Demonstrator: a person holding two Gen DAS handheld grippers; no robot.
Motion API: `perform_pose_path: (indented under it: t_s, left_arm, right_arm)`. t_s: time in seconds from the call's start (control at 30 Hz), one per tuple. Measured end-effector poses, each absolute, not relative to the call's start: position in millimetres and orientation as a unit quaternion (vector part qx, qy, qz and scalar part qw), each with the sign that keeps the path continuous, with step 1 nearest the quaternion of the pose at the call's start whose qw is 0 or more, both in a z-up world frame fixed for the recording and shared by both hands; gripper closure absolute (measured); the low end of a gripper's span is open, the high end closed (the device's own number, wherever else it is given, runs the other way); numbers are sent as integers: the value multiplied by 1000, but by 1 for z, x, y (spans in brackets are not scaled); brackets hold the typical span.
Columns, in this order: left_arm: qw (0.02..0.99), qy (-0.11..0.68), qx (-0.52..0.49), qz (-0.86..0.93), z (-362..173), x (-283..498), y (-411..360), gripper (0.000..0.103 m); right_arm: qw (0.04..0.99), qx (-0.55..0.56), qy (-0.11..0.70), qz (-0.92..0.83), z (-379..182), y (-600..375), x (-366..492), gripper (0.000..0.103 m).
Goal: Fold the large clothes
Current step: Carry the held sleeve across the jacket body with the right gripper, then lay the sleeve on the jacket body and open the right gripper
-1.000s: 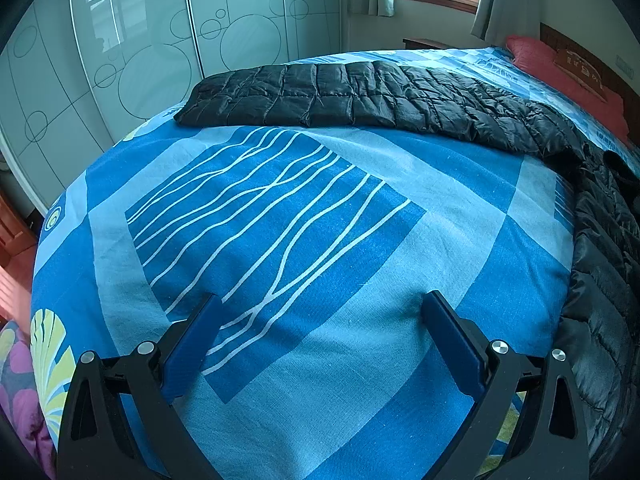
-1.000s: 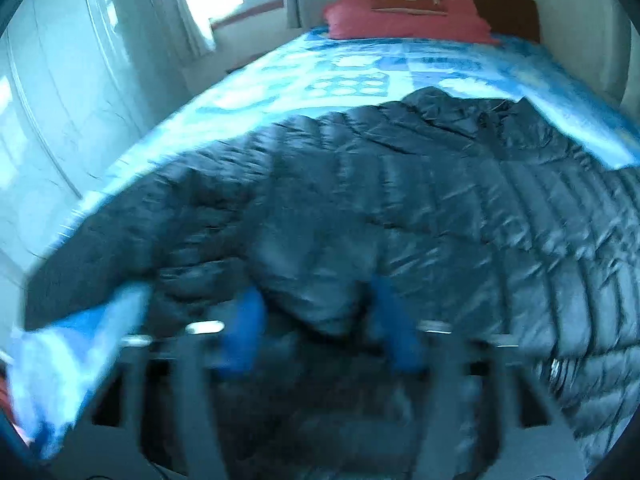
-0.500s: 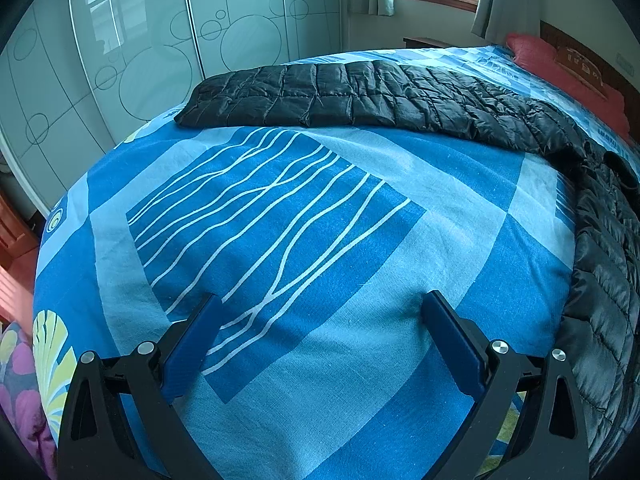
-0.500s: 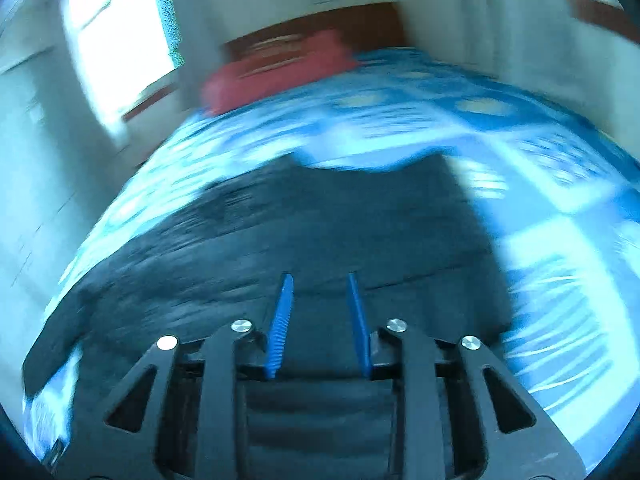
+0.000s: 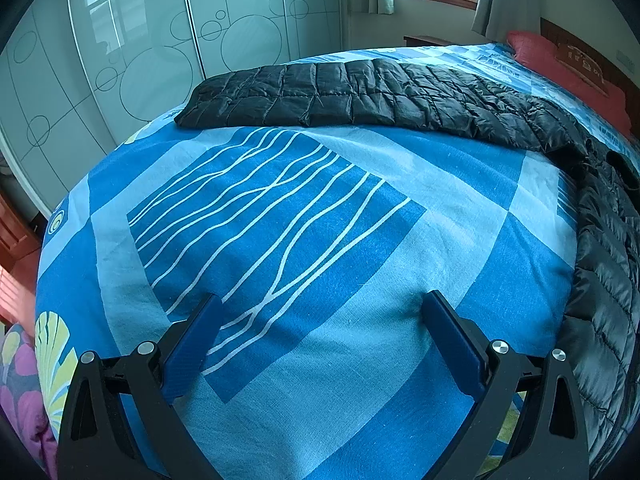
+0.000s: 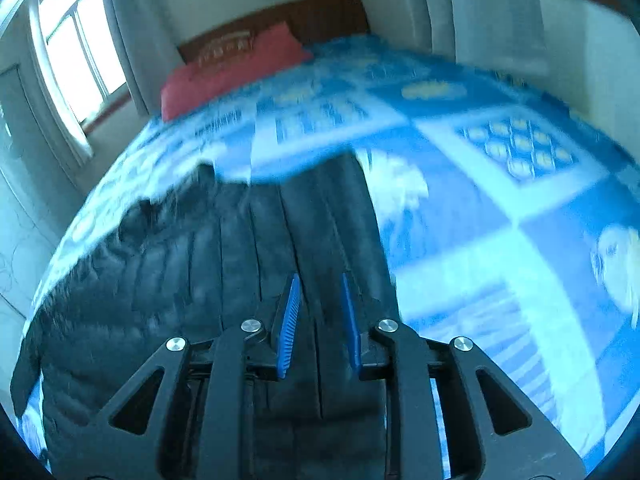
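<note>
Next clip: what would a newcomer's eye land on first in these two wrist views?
A long black quilted down coat lies stretched across the far side of a bed covered by a blue patterned sheet. The left gripper hovers wide open over bare sheet. In the blurred right wrist view, the right gripper has been closing, its jaws now narrow around a fold of the coat, with a red pillow at the headboard behind.

Left claw (image 5: 320, 312) gapes over blue bedsheet (image 5: 360, 208); black jacket (image 5: 360, 92), seemingly quilted, beyond.
</note>
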State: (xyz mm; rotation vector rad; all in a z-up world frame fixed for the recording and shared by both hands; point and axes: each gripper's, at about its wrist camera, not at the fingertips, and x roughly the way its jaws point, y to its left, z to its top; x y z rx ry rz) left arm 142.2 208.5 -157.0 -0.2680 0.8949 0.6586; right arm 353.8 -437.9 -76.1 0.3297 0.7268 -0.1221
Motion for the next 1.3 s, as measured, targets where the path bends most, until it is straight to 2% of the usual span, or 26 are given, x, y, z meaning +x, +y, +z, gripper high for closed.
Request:
perform_pose_path:
  t_s: [0.07,0.17,0.27,0.37,0.43,0.6,0.67,0.73,0.8,1.07,1.3]
  left_arm:
    - [841,424,-126,312,-157,142,209,4]
    - [840,424,-124,314,-157,143,208,4]
    - [841,424,-124,313,-157,143,208,4]
    - [840,425,-123,314,-157,143,208,4]
    - [840,425,-121,315,-157,143,207,4]
    - [840,425,-121,315,-157,143,207,4]
    - [840,425,-121,315,-158,143,207,4]
    - [840,425,-123,314,-158,143,207,4]
    - [840,425,-121,315,-157,143,207,4]
    - [841,423,-127,312,-157,142,209,4]
    - [840,426,-131,310,-155,143,209,4]
  right_arm:
    - [916,169,359,-59,-83,-448,375,81]
    - [886,184,419,-68,-123,-458,401,83]
    - [887,172,422,-72,-118,-455,403,84]
    - [907,139,392,-67,-92,-441,405,80]
    - [916,116,377,-74,-85,-435,411,67]
    - [895,110,422,-95,-127,-438,440,65]
    - [898,101,414,-109,-116,-428,433,64]
    - [904,115,401,-91,-104,-417,415,48]
    - [911,113,387,-84,-95,-403,392,40]
    - [906,78,408,-81,-118,-354,357,39]
    - [905,63,411,-95,-135,-347,361,33]
